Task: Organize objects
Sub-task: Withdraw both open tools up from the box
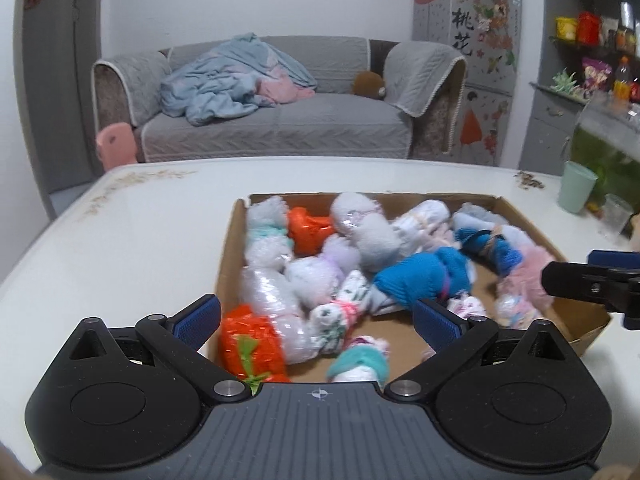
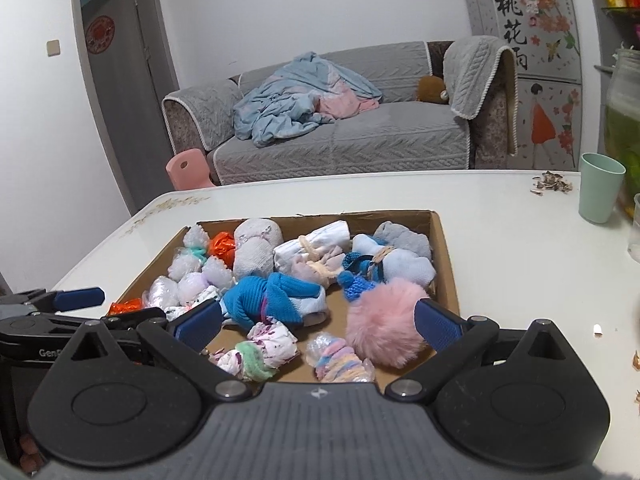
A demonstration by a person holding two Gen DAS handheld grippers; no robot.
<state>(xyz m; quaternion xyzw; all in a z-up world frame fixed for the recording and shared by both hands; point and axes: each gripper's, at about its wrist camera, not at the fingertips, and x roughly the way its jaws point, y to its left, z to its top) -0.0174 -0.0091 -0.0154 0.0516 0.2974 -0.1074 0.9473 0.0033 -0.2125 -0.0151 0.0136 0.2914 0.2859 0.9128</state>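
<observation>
1. My left gripper (image 1: 318,322) hangs over the near-left corner of the cardboard box (image 1: 228,240), jaws spread wide with nothing between the blue pads; its base hides the box's near wall.
2. My right gripper (image 2: 318,320) hangs over the near-right part of the box (image 2: 446,264), jaws likewise spread and empty. A fluffy pink pom-pom (image 2: 384,322) lies just inside its right pad; I cannot tell whether they touch.
3. Nearest in the box, seen from the left wrist: an orange bundle (image 1: 250,346) at the near-left corner, partly cut off by the gripper body, beside a floral sock roll (image 1: 338,316).
4. Mid-box lies a blue sock bundle (image 2: 272,298), with clear-wrapped white rolls (image 1: 272,292) to its left, blurred and hard to separate.
5. Against the box's far wall sit a small orange bundle (image 2: 222,246) and a grey sock roll (image 2: 256,248).
6. Right of the box, on the white table (image 2: 500,248), stands a green cup (image 2: 600,188), with scattered husks (image 2: 552,184) nearby.
7. Beyond the box, a grey sofa (image 2: 360,136) carries a crumpled blue blanket (image 2: 288,108).
</observation>
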